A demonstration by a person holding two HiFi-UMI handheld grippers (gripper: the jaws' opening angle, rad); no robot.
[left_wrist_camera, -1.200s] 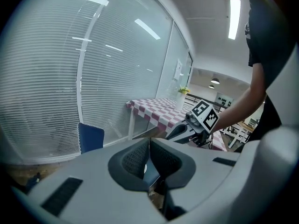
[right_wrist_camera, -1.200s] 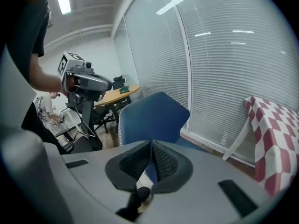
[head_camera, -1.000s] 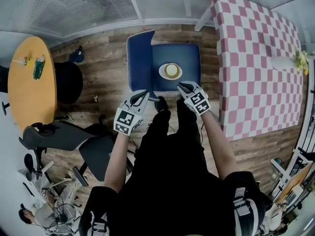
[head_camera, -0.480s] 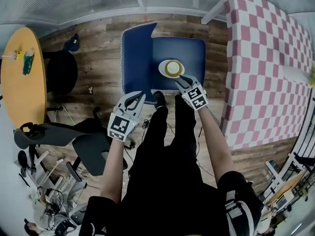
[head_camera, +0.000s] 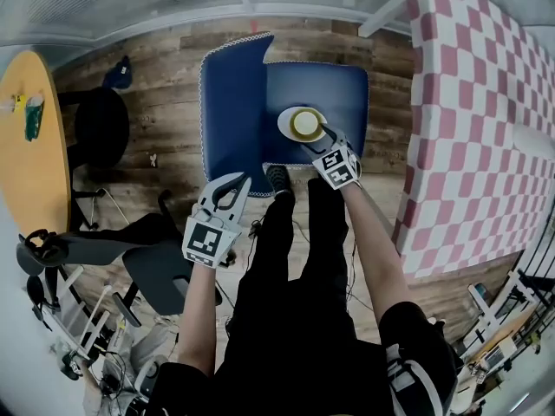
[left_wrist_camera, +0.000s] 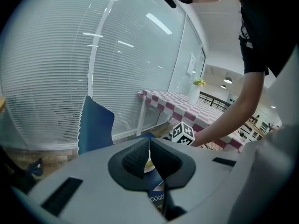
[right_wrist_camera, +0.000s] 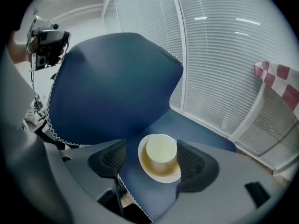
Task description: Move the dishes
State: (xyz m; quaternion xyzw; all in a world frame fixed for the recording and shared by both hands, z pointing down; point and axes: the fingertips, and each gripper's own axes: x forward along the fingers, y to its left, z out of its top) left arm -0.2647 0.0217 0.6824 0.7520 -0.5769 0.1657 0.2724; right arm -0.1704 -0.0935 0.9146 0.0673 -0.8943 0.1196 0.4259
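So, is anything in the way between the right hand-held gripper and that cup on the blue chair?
Nothing visible does. The jaws of the right hand-held gripper have just been opening and stand apart; the cup on its saucer shows in the gap, ungripped, with only bare chair seat around it.

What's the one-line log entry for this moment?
right tool: jaws just opening, nothing between them, cup on saucer ahead on blue chair | left tool: shut, empty
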